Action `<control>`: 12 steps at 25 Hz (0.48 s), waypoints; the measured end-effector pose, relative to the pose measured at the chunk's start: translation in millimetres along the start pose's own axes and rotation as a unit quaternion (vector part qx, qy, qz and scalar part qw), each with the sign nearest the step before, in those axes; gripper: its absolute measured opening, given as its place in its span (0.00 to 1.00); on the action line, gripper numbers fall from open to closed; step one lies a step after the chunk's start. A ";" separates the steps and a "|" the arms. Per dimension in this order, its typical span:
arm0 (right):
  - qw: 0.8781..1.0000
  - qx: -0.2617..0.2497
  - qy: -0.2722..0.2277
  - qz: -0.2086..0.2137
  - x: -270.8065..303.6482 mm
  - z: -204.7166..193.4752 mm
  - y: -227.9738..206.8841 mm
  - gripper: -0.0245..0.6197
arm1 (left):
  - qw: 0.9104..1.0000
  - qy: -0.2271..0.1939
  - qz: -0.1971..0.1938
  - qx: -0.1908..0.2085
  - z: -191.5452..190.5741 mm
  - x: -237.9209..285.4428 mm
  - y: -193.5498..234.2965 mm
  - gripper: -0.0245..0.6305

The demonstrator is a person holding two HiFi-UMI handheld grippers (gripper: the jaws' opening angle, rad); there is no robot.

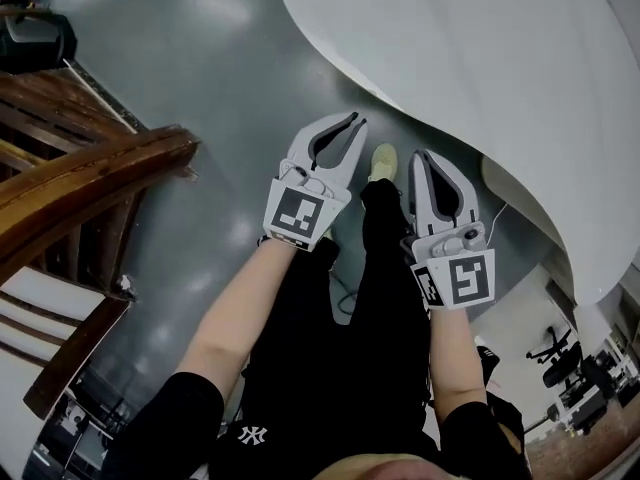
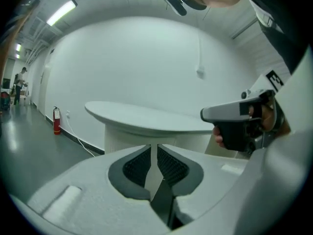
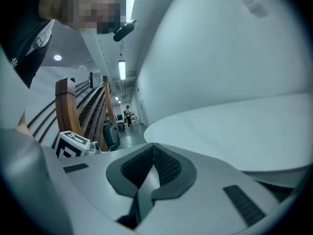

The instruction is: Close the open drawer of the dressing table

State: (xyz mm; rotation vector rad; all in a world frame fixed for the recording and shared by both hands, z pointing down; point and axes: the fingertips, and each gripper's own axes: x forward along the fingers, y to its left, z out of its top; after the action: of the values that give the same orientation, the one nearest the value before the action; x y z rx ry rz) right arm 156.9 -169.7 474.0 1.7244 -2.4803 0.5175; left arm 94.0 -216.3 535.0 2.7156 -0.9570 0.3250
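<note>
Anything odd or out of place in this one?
Nothing is spilled or damaged, but no dressing table or drawer shows: the left gripper and right gripper hold nothing, above the floor.

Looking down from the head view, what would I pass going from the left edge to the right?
wooden furniture → left gripper → shoe → right gripper → office chair

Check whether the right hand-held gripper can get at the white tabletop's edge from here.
Probably yes. In the head view the right hand-held gripper is close beside the white tabletop. The right gripper view shows the tabletop's rim just ahead with nothing between. How level the two are is hard to judge.
</note>
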 end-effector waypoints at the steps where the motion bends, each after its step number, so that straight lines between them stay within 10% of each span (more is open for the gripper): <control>1: 1.000 0.000 0.000 0.000 -3.1 8.8 2.6 0.06 | 1.000 -0.004 0.000 -0.002 11.3 -8.8 -4.1 0.11; 12: 0.999 0.000 -0.036 0.004 -37.1 101.1 31.5 0.06 | 1.000 -0.027 0.002 0.004 127.4 -69.8 -43.6 0.05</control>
State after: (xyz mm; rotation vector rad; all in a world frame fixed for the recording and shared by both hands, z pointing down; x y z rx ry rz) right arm 154.3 -158.6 362.4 1.7654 -2.5365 0.4637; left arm 84.9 -180.8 387.8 2.7439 -0.9766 0.2567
